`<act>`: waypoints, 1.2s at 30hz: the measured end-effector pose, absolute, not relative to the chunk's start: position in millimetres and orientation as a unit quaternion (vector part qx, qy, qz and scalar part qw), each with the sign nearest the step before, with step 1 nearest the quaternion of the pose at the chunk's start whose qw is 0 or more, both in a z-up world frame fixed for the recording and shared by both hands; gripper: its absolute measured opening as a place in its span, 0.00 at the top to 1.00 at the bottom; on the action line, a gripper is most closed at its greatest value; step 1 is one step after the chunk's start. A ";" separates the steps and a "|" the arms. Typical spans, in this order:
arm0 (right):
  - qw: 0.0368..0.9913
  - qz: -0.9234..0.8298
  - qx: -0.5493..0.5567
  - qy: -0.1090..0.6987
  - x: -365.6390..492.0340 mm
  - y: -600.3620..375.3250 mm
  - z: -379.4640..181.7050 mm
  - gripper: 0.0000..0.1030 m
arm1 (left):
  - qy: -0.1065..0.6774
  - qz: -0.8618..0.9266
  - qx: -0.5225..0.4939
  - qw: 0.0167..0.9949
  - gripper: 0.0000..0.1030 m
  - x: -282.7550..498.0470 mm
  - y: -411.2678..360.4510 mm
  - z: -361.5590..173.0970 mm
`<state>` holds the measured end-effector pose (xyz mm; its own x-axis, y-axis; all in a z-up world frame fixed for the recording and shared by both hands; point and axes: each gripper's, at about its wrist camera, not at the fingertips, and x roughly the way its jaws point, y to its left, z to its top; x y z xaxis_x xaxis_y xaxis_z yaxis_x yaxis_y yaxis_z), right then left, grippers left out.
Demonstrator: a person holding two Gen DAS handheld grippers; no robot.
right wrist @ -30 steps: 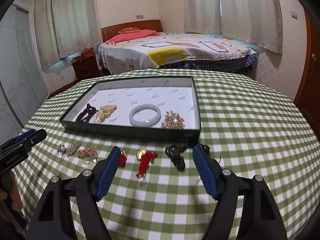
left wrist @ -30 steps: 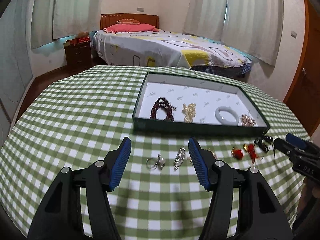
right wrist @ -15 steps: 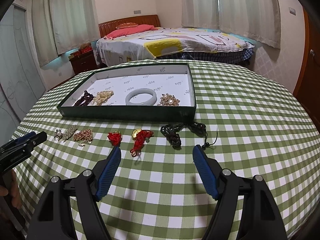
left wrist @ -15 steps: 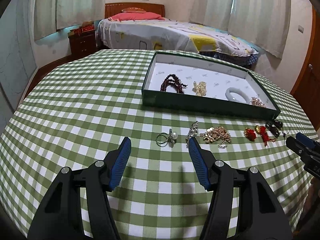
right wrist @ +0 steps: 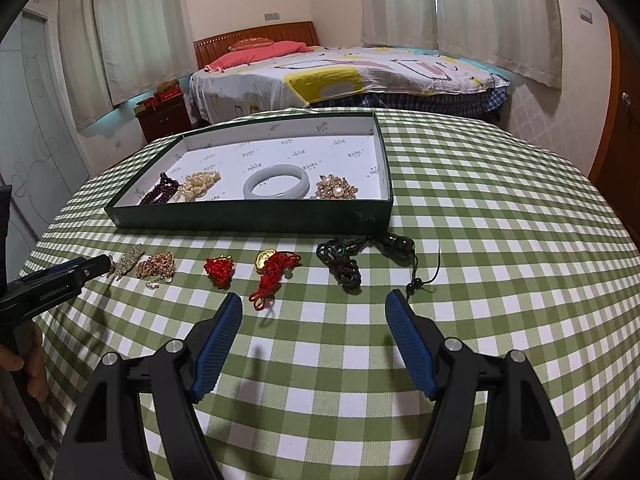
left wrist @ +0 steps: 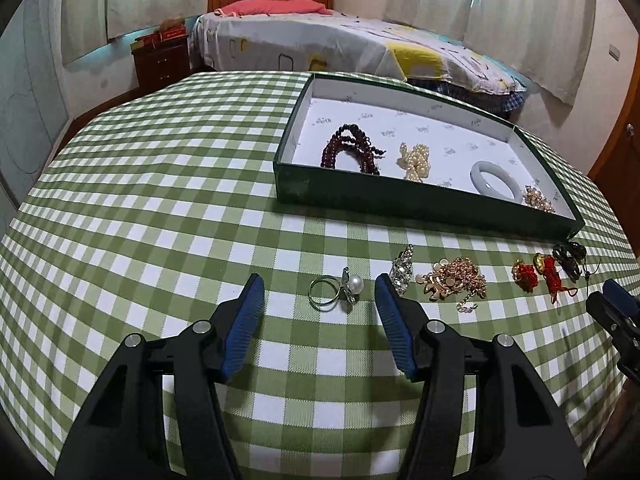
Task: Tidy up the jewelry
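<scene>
The left hand-held gripper (left wrist: 320,304) hangs low over the surface (left wrist: 160,208), which is covered in a green-and-white checked cloth; its blue-padded jaws are closing, yet they press on nothing. The pearl ring (left wrist: 336,289) lies on the cloth just beyond the gap between the tips, clear of both pads. Just right of the ring lies a silver brooch (left wrist: 402,269), its near end right by the tip of the right-hand pad, then a gold chain heap (left wrist: 454,280), a red knot (right wrist: 219,270), a red cord with a gold charm (right wrist: 274,270) and a dark beaded cord (right wrist: 346,262), all in a row on the cloth in front of the green tray (left wrist: 400,202). Inside the tray, along its near wall, rest a dark red bead bracelet (left wrist: 352,150), a pearl cluster (left wrist: 416,160), a pale bangle (right wrist: 276,187) and a gold pearl brooch (right wrist: 335,189). The right hand-held gripper (right wrist: 314,308) stands with its jaws wide apart and nothing between them, above bare cloth nearer the camera than the red and dark cords. At the left edge of the right wrist view a person's fingers (right wrist: 34,376) wrap the left tool's handle.
</scene>
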<state>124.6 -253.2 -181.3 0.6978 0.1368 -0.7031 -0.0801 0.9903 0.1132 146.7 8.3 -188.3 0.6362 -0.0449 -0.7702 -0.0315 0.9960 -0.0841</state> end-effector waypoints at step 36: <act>0.911 0.047 0.035 0.408 159.0 -267.0 -187.8 0.50 | 0.411 -0.011 -0.050 0.910 0.72 140.7 19.0 -175.7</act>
<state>159.0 -267.0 -187.8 0.6622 0.1139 -0.7406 -0.0574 0.9932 0.1014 140.7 19.0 -175.7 0.6612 -0.0611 -0.7478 -0.0205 0.9948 -0.0993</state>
